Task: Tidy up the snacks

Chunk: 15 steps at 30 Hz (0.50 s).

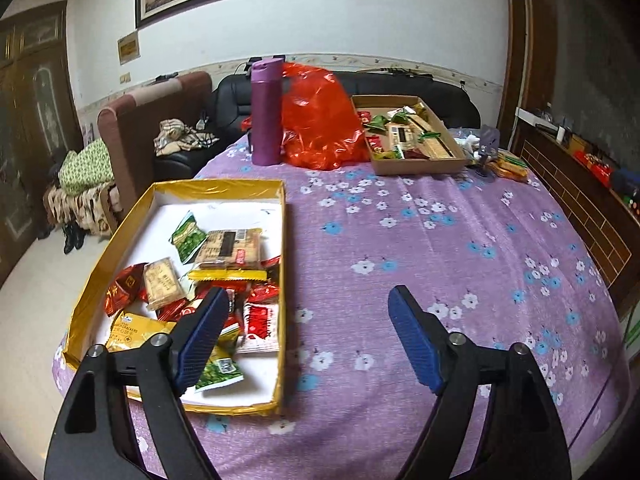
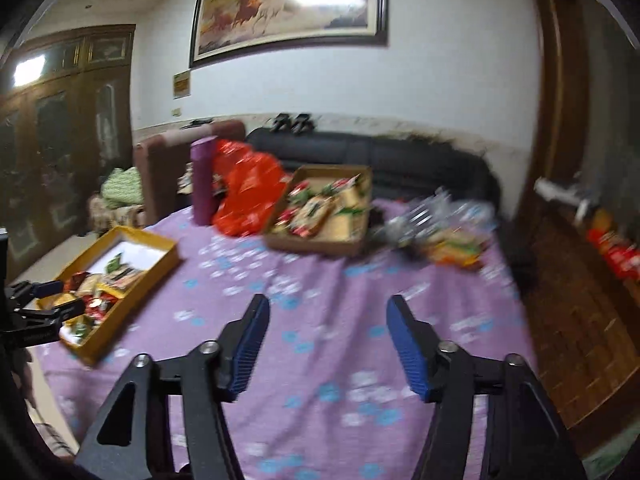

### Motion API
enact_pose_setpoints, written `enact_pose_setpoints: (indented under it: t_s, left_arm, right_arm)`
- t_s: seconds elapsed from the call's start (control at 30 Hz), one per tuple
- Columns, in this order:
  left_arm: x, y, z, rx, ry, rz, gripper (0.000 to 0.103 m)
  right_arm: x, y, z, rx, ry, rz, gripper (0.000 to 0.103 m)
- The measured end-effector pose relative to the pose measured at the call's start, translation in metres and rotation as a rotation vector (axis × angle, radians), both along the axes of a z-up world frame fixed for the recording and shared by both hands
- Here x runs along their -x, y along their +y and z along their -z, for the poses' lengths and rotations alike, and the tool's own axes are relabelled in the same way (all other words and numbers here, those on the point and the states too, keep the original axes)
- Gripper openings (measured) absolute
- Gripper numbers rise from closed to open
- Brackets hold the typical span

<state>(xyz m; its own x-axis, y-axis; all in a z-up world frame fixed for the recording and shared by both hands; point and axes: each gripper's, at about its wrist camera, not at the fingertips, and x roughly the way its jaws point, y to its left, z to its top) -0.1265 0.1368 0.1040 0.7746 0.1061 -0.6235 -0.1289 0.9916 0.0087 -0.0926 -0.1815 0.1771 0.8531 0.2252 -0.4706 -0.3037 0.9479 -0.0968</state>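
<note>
A gold-rimmed box [image 1: 280,236] [image 2: 158,264] with a white floor holds several snack packets [image 1: 232,250] on the left of the purple flowered tablecloth [image 1: 420,264]. A brown cardboard tray [image 1: 418,166] [image 2: 320,246] with more snacks stands at the far side. Loose snack packets [image 1: 510,168] [image 2: 456,252] lie right of that tray. My left gripper [image 1: 308,300] is open with nothing between its fingers; its left finger [image 1: 204,332] hangs over the gold box. It also shows at the left edge of the right wrist view, left gripper [image 2: 60,300]. My right gripper [image 2: 326,312] is open and empty above the cloth.
A purple bottle [image 1: 265,112] [image 2: 203,182] and a red plastic bag [image 1: 320,120] [image 2: 248,196] stand between the two boxes. A black sofa [image 2: 400,160] and a brown armchair [image 1: 132,132] lie behind the table. A wooden cabinet [image 1: 580,200] runs along the right.
</note>
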Motion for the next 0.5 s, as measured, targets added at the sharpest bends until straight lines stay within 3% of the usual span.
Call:
enact_pose_setpoints:
  t_s: [0.1, 0.2, 0.5]
  left_arm:
    - [0.0, -0.006, -0.001, -0.008, 0.004, 0.002, 0.083]
    - [0.0, -0.007, 0.001, -0.013, 0.018, 0.0, 0.083]
    - [0.001, 0.009, 0.022, 0.019, 0.071, -0.032, 0.083]
  right_arm:
    - [0.007, 0.003, 0.0, 0.031, -0.018, -0.007, 0.073]
    - [0.012, 0.029, 0.02, 0.037, 0.021, -0.065, 0.074]
    - [0.016, 0.156, 0.102, 0.059, 0.203, -0.305, 0.074]
